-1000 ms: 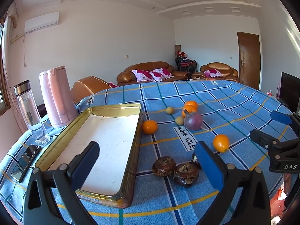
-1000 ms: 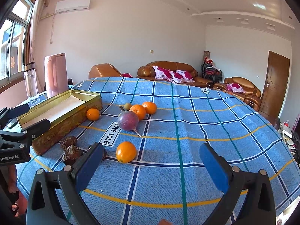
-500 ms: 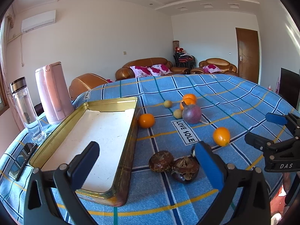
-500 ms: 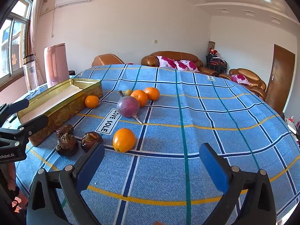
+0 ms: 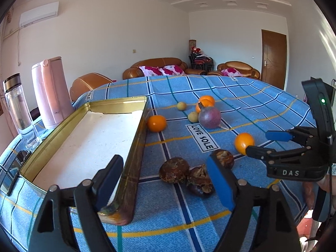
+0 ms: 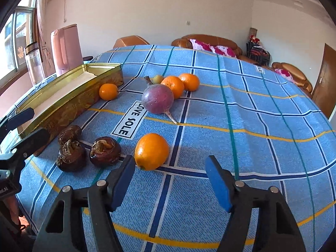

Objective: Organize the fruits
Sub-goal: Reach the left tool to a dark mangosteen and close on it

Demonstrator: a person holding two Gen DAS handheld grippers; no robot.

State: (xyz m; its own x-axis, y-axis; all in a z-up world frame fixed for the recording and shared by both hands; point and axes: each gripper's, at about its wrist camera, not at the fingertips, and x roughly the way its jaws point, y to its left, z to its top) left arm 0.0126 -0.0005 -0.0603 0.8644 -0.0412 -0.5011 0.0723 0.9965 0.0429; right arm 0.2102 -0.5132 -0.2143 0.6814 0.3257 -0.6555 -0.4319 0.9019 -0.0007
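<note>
The fruits lie spread out on the counter (image 6: 252, 105), which has a blue checked cloth over it. The nearest orange (image 6: 151, 151) sits just in front of the right gripper (image 6: 170, 180), close to its left finger. The fingers (image 6: 122, 181) of this gripper are spread wide and hold nothing. Beside that orange sit three dark brown wrinkled fruits (image 6: 105, 151) in a little group, two of them touching. Farther back lies a round purple one with a white root tip (image 6: 157, 101). Behind it are two more oranges (image 6: 181, 84) side by side and a small yellow-green fruit (image 6: 158, 79). One more orange (image 6: 108, 91) rests right next to the side of a long gold tin (image 5: 137, 147). The tin is open and has a white bottom with no fruit in it. The left gripper (image 5: 166, 180) hangs over the near corner of the tin, one finger above the tin and one above the brown fruits. Its fingers (image 5: 218, 184) are spread wide too and hold nothing. Behind the tin stand a pink kettle (image 5: 51, 92) and a clear bottle (image 5: 17, 109).
</note>
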